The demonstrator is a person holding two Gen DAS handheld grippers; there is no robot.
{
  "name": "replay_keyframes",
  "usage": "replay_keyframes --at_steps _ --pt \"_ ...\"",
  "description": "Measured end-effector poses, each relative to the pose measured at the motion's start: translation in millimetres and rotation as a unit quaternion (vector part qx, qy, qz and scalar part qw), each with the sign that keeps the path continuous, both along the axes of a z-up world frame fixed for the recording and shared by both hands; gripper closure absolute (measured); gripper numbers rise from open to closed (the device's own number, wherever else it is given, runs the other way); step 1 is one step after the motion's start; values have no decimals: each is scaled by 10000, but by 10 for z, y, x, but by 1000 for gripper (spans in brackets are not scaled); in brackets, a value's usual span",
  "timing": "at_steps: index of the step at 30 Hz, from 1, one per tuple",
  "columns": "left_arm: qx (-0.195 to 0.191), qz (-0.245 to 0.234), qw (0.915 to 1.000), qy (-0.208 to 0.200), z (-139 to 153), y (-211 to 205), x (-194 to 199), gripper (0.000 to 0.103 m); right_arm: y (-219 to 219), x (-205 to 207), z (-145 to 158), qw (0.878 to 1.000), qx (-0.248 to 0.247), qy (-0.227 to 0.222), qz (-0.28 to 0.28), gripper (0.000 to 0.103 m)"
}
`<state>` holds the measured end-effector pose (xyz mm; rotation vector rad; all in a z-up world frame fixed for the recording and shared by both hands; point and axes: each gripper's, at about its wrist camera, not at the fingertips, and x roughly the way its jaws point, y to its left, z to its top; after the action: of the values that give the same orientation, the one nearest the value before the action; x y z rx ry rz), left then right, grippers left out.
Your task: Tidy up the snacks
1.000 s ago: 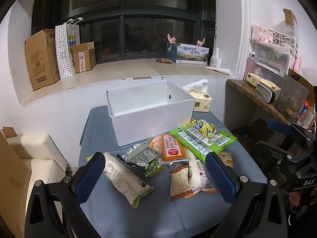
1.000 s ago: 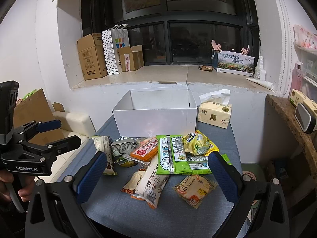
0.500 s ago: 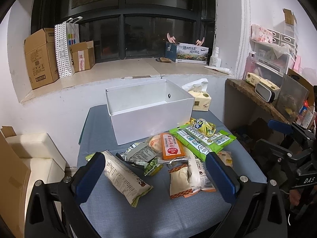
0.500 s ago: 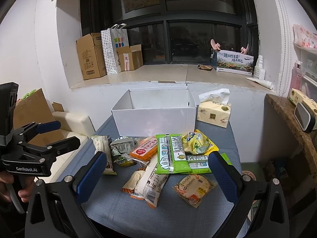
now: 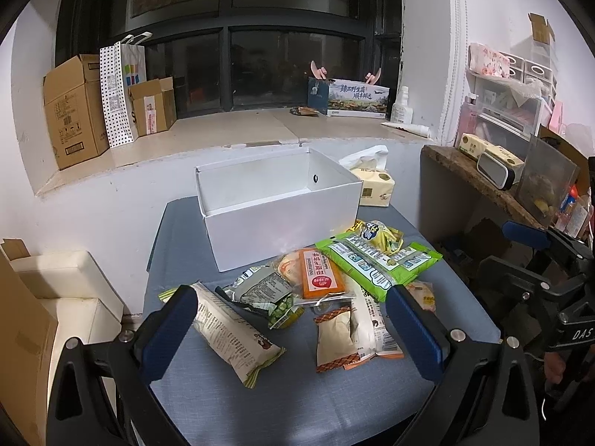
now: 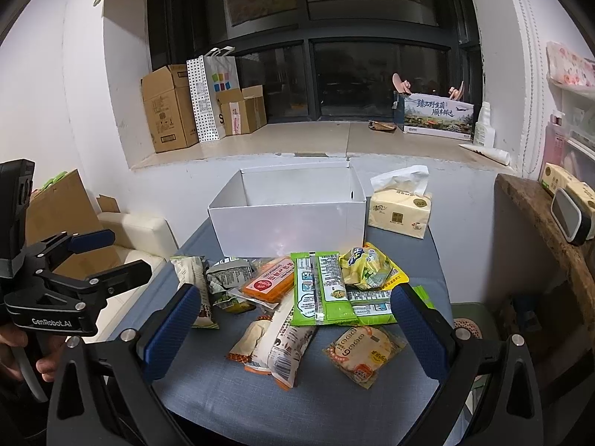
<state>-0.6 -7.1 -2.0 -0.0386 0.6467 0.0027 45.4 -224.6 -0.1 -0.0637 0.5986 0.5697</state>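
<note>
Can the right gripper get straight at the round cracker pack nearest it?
Probably yes. The right gripper is open, the round cracker pack lies alone on bare blue tabletop, and nothing covers it.

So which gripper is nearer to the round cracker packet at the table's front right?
Right. The right gripper hovers open just before the round cracker packet. The left gripper hangs open further left, before the long white packet.

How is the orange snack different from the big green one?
The orange snack is a short flat pack with a white label; the green snack is longer and wider, printed with small panels. The orange snack lies nearer the white box's middle; the green one reaches toward the table's right side. Both lie flat, unheld.
</note>
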Motion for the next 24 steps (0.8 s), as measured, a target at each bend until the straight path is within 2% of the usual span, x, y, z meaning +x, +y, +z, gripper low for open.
replay_keyframes --at_steps 24 --pt "-90 208 9997 -25 -11 149 -14 0 36 1 -26 10000 -54 20 23 0"
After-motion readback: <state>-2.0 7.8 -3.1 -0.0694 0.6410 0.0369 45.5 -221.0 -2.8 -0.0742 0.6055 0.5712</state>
